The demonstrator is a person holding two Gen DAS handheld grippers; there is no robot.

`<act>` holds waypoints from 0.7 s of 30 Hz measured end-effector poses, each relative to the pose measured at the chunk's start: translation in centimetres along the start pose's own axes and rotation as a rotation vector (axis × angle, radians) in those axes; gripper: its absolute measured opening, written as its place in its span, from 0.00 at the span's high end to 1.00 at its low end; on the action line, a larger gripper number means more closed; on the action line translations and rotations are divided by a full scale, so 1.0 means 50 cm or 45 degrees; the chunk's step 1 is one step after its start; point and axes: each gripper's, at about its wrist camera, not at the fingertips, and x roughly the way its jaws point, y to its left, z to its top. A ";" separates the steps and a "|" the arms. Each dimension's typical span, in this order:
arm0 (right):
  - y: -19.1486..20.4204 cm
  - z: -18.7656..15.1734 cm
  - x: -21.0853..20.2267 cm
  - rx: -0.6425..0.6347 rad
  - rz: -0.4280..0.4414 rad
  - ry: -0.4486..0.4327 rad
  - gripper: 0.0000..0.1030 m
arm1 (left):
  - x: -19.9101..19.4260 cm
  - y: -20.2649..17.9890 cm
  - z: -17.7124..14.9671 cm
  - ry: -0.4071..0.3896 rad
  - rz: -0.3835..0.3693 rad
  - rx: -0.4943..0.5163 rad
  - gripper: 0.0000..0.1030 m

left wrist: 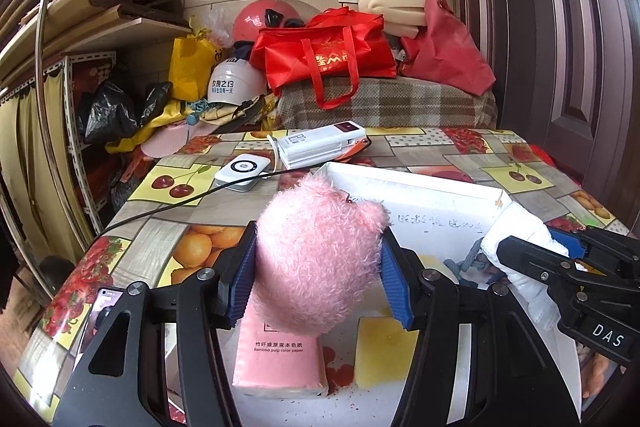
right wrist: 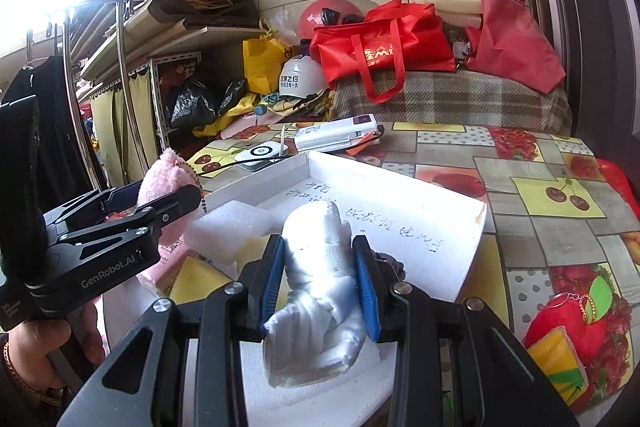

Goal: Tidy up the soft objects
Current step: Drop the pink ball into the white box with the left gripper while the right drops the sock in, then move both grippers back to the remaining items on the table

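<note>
My left gripper (left wrist: 318, 267) is shut on a fluffy pink plush toy (left wrist: 316, 251), held above a pink tissue pack (left wrist: 276, 355) and a yellow sponge (left wrist: 384, 355). My right gripper (right wrist: 320, 283) is shut on a white rolled cloth (right wrist: 316, 287), held over the white tray (right wrist: 460, 215). The right gripper also shows in the left wrist view (left wrist: 532, 259), and the left gripper with the pink toy (right wrist: 164, 179) shows at the left of the right wrist view. A white foam block (right wrist: 228, 227) and a grey-blue knitted piece (left wrist: 468, 263) lie in the tray.
The table has a fruit-print cloth (right wrist: 552, 195). A white power bank (left wrist: 324, 143), a white round-dial device (left wrist: 240, 171) and a black cable (left wrist: 168, 207) lie at its far side. A red plush toy (right wrist: 576, 323) lies at right. Red bags (left wrist: 324, 55) and helmets are piled behind.
</note>
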 end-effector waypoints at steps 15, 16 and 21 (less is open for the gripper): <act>0.015 0.003 0.001 -0.063 -0.049 -0.017 0.16 | -0.015 -0.008 -0.003 -0.054 0.089 0.021 0.05; 0.015 0.003 0.001 -0.065 -0.050 -0.020 0.16 | -0.015 -0.007 -0.003 -0.054 0.090 0.017 0.01; 0.009 0.003 0.002 -0.045 -0.055 -0.022 0.16 | -0.020 0.000 -0.002 -0.062 0.101 -0.011 0.00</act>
